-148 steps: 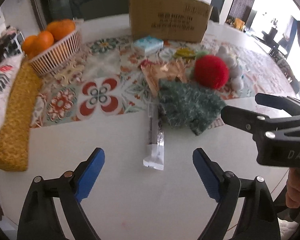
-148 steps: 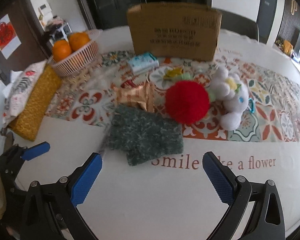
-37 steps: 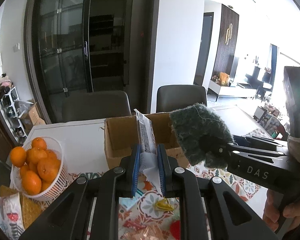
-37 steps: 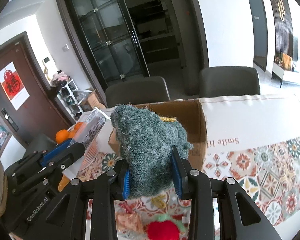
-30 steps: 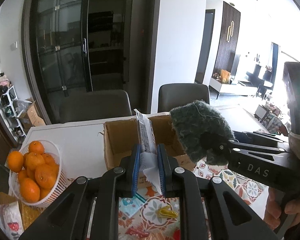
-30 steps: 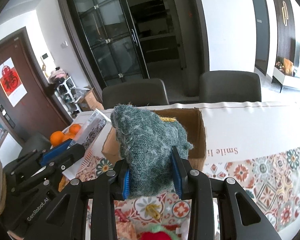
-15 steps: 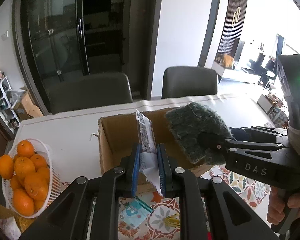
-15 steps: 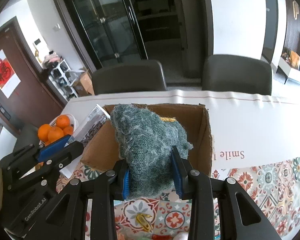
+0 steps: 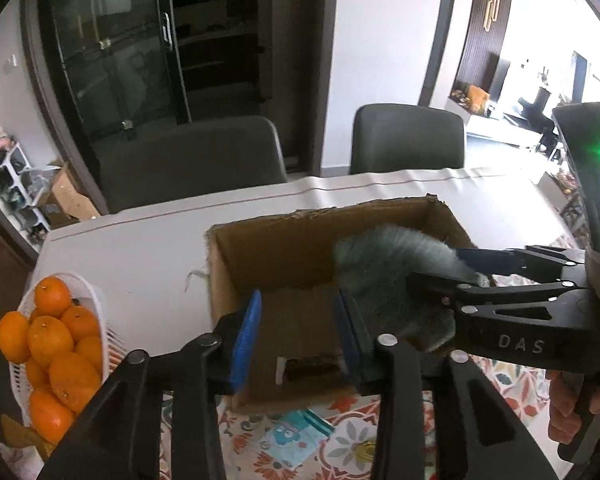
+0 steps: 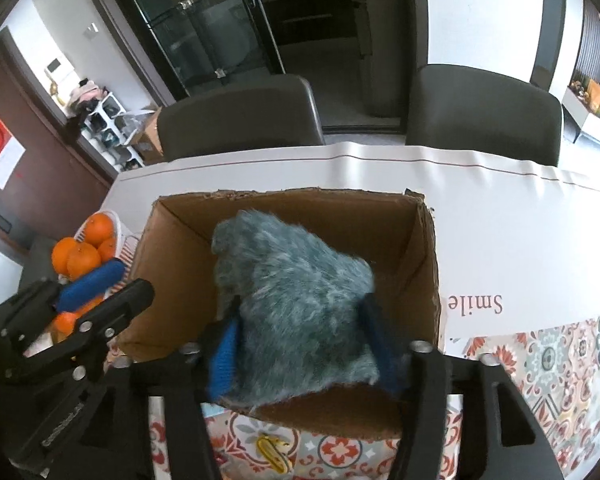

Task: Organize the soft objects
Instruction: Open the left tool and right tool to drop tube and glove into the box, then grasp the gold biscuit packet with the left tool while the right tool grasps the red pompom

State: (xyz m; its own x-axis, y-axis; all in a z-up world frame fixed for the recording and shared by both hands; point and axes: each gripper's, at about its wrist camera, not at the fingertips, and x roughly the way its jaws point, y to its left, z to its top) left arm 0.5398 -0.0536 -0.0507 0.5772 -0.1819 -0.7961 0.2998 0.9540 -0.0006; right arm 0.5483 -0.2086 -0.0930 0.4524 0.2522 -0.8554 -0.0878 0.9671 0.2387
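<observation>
While the fuzzy green knit piece (image 10: pixel 296 312) is hanging right over the open cardboard box (image 10: pixel 180 248), it looks like the drop is the step in hand, so a few thoughts on doing it well. The right gripper (image 10: pixel 300 344) is seen with its jaws spread a bit and the knit sitting loosely between the blue pads (image 10: pixel 222 354); whether it is actually being pinched or already let go can't be told, since the fabric is motion-blurred. Its bulk is above the box's inside, with the lower hem over the near wall, so a slight push toward the box's far wall would probably be wise before a full release, otherwise the hem could get draped on the near edge.

The left gripper (image 9: pixel 296 332) is shown with jaws parted and nothing between them, poised over the box's near-left part. A small flat packet (image 9: pixel 308 368) can be made out on the box floor below it.

Left of the box, a white basket of oranges (image 9: pixel 52 344) is sitting on the bench (image 9: pixel 140 248), so sideways swings are best avoided.
</observation>
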